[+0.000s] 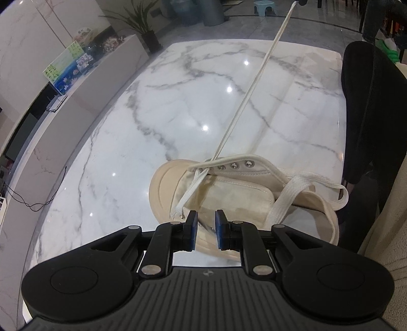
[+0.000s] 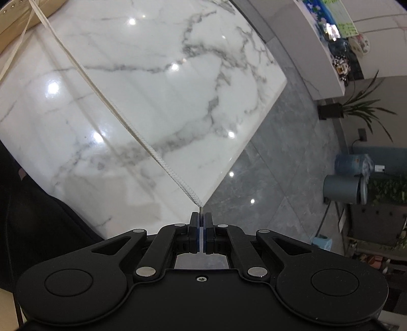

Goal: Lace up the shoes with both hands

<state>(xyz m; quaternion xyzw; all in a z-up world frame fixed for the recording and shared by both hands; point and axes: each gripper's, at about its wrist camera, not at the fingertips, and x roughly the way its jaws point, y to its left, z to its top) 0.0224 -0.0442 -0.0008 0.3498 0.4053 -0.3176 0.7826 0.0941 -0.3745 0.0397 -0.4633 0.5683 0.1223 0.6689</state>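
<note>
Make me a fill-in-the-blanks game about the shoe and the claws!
1. The right claw is shut on the tip of the ____.
2. The shoe sits on a ____ table.
3. The left claw is ____, holding nothing.
4. The shoelace between shoe and right claw is pulled ____.

Missing words: shoelace; marble; open; tight

A white marble table with grey veins fills the middle, its polished top catching round ceiling-light reflections. The floor is glossy grey tile. A low white cabinet along the wall carries colourful picture cards and small ornaments. A potted plant in a black pot stands at its end, near grey cylindrical bins. A black chair back rises beside the table's edge. A pale blue stool sits farther off.
</note>
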